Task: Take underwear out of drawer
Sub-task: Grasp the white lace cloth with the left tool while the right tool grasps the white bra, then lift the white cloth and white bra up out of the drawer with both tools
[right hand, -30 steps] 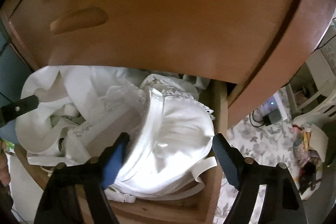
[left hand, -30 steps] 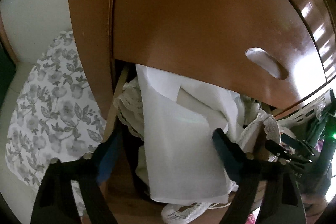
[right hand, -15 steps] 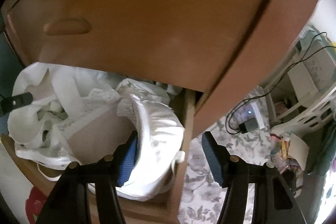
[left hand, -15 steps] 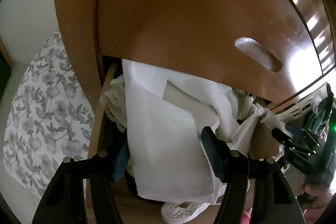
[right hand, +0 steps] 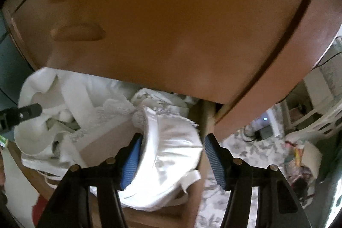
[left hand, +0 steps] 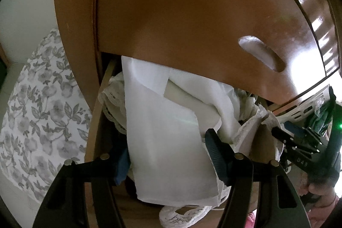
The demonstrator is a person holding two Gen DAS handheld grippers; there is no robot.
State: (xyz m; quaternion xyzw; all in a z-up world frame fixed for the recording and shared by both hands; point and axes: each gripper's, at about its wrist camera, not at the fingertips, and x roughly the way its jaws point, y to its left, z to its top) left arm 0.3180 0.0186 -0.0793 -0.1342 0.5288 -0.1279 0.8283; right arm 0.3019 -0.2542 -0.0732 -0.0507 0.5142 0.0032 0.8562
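The open wooden drawer (left hand: 96, 121) is stuffed with white underwear. A flat folded white cloth (left hand: 166, 142) lies on top of lace-edged pieces, and my left gripper (left hand: 168, 160) is open astride it, one pad at each side edge. In the right wrist view a shiny white bra cup (right hand: 171, 153) sits at the drawer's right end (right hand: 205, 121). My right gripper (right hand: 172, 161) is open around it, the left pad against the cup and the right pad clear of it. The left gripper's fingertip (right hand: 21, 114) shows over the pile at far left.
The closed upper drawer front (left hand: 181, 25) with its recessed handle (left hand: 260, 52) overhangs the pile closely. A grey floral rug (left hand: 42, 110) lies left of the cabinet. To the right are a white laundry basket (left hand: 303, 108), cables with a charger (right hand: 263, 131) and clutter.
Both grippers' fingers have drawn somewhat closer together. The right wrist view swung right toward the room, then back over the bra cup. The clothes have not been lifted.
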